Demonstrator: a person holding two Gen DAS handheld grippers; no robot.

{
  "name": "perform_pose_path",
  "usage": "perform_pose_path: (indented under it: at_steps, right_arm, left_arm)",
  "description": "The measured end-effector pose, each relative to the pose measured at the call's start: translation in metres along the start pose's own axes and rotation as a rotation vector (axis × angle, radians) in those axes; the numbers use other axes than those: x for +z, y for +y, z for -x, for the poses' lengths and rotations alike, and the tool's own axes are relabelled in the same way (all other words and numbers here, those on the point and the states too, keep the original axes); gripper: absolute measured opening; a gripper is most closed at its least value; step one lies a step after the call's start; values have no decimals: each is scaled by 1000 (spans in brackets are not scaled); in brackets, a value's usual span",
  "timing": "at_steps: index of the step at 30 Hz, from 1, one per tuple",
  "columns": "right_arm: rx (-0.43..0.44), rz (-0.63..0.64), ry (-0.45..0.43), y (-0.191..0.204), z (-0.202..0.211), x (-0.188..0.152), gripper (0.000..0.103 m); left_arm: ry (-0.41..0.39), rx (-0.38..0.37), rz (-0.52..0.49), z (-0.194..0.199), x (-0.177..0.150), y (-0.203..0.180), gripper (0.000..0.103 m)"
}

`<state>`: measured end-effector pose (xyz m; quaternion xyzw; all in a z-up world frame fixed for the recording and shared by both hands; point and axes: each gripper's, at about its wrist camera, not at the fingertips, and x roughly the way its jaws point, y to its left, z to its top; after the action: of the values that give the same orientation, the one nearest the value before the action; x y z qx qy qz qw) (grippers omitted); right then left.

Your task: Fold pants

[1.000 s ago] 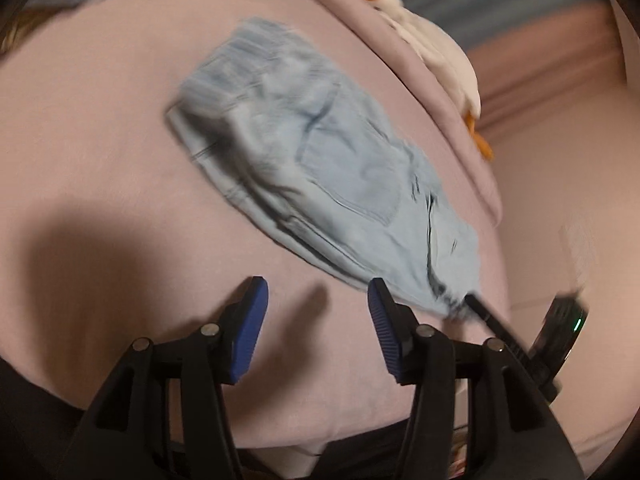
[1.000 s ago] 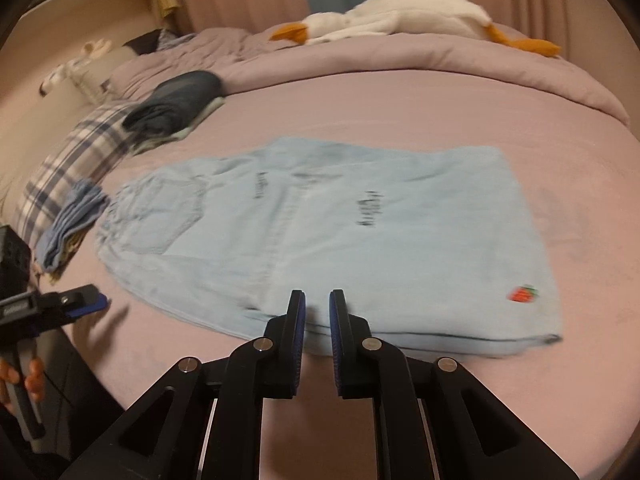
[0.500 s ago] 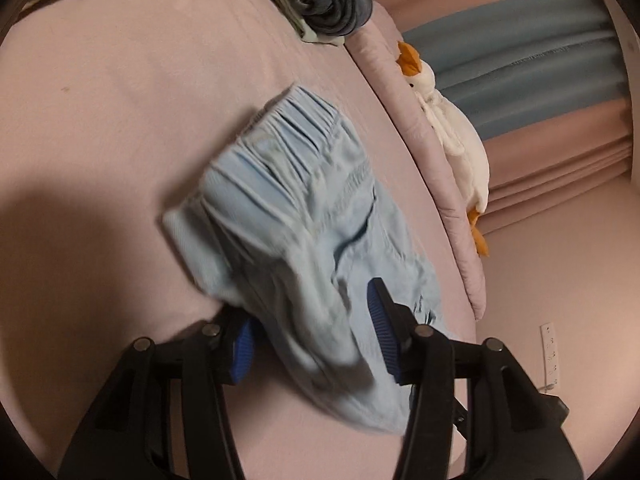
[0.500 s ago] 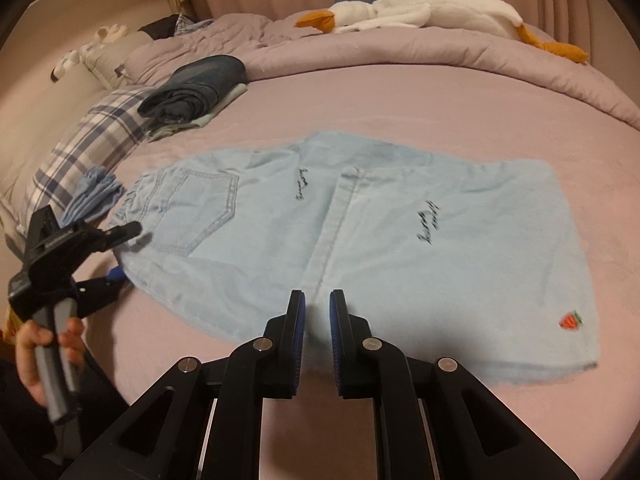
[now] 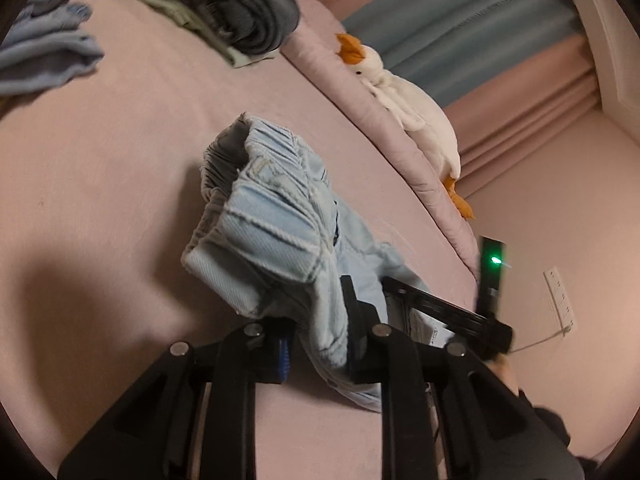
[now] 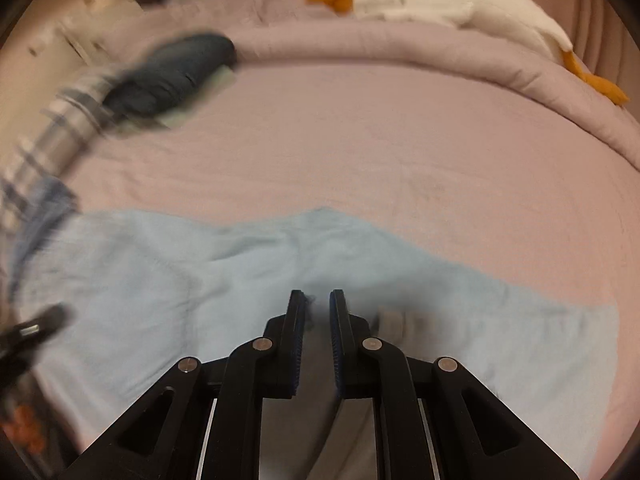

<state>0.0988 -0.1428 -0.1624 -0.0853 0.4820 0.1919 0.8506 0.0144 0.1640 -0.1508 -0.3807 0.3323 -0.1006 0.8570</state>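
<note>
Left wrist view: left gripper, low centre of frame, is clamped on the gathered waistband of the light blue pants. The cloth is bunched between its fingers and lifted off the pink bed, with the ribbed elastic band arching toward frame centre. The rest of the garment trails to the lower right, where the right gripper shows as a black bar with a green light (its tips are hidden by cloth here).

Right wrist view, blurred: right gripper at bottom centre sits over the pants, which spread across the lower half of the frame. Its fingers stand nearly together with a narrow gap; whether fabric is pinched between them cannot be told.

Upper frame: a white goose plush on the rolled quilt, and dark folded clothes at upper left.
</note>
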Motion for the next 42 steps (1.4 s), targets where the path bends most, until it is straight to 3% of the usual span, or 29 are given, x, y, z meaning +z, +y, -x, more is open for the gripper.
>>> perform_pose_path:
  at_steps: [6, 9, 11, 13, 15, 17, 19, 20, 25, 27, 30, 32, 35, 37, 39, 41, 42]
  right_arm:
    - [-6, 24, 47, 6, 12, -7, 11]
    - [30, 45, 25, 16, 43, -36, 11]
    - [62, 58, 58, 27, 53, -65, 11]
    - [46, 69, 110, 35, 50, -90, 11]
    - [-4, 107, 77, 44, 54, -110, 11]
    - [14, 83, 81, 46, 59, -115, 11]
    - [150, 15, 72, 39, 73, -119, 11]
    - [176, -5, 46, 35, 83, -120, 11]
    - [131, -130, -137, -2, 124, -134, 11]
    - [105, -150, -98, -16, 113, -140, 11]
    - [141, -135, -21, -10, 81, -156, 11]
    - [202, -113, -45, -5, 79, -161, 11]
    - [303, -209, -40, -21, 81, -166, 11]
    - [324, -281, -74, -41, 90, -169, 12]
    - [348, -381, -123, -71, 101, -175, 26]
    - [424, -529, -183, -106, 111, -188, 53]
    - [479, -606, -207, -120, 112, -194, 55]
  left_arm:
    - [6, -4, -9, -2, 0, 1, 19]
    - [7, 1, -27, -2, -1, -1, 19]
    - [7, 6, -37, -2, -1, -4, 19]
    - [15, 14, -51, -6, 0, -8, 19]
    - [9, 30, -75, -6, -1, -12, 19]
    - [4, 28, -79, -4, 1, -17, 19]
    - [-10, 23, -120, 1, 4, -28, 19]
    - [-17, 20, -153, 3, 5, -37, 19]
    - [-46, 11, -306, 2, 7, -83, 19]
    - [-48, 6, -362, -3, 6, -102, 19]
    - [-39, -11, -429, -12, 1, -129, 19]
    - [-25, -10, -492, -19, -5, -148, 19]
    - [-1, -15, -589, -37, -17, -176, 19]
    - [24, -20, -628, -49, -24, -188, 19]
    - [51, -22, -663, -63, -33, -198, 19]
    - [85, -21, -700, -78, -44, -206, 19]
    - [100, -18, -717, -85, -49, -208, 19]
